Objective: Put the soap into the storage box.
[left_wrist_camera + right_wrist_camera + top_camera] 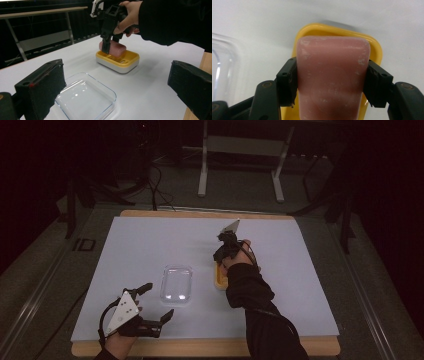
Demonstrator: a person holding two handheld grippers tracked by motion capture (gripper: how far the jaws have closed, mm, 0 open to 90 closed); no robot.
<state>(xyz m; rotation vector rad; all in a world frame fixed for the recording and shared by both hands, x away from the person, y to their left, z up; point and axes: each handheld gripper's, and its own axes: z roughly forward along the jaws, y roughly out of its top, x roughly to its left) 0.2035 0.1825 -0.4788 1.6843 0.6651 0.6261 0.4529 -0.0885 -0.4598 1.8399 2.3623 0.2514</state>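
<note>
Pink rectangular soap bar (332, 75), gripped across its width by the right gripper (332, 82), hangs directly over the yellow plastic soap dish with a white base (120, 62), its lower end close to the dish's slatted floor; whether it touches cannot be told. Elements, largest first: the pale blue mat-covered tabletop (150, 245); the person's dark-sleeved right forearm (255, 305) reaching forward from the near edge; the clear, empty rectangular glass container (178, 284) lying just left of the dish; the dish itself; the soap.

Risks, as judged from this arrangement. The soap is smooth and is pinched only along its two long sides, so it could slide between the pads and drop askew if the grip slackens before the bar is seated. It is also held tilted, one end lower, so it could catch on the yellow rim and come to rest across it instead of inside. Pressing down hard could push the light dish sideways toward the glass container.

Jaws. Those of the right gripper stand about one soap-width apart, both black pads pressed flat against the bar's opposite sides, and they hold nothing else. Those of the left gripper (156, 302), resting low at the near left corner of the tabletop, are spread wide and hold nothing; the glass container lies ahead of them, untouched.
</note>
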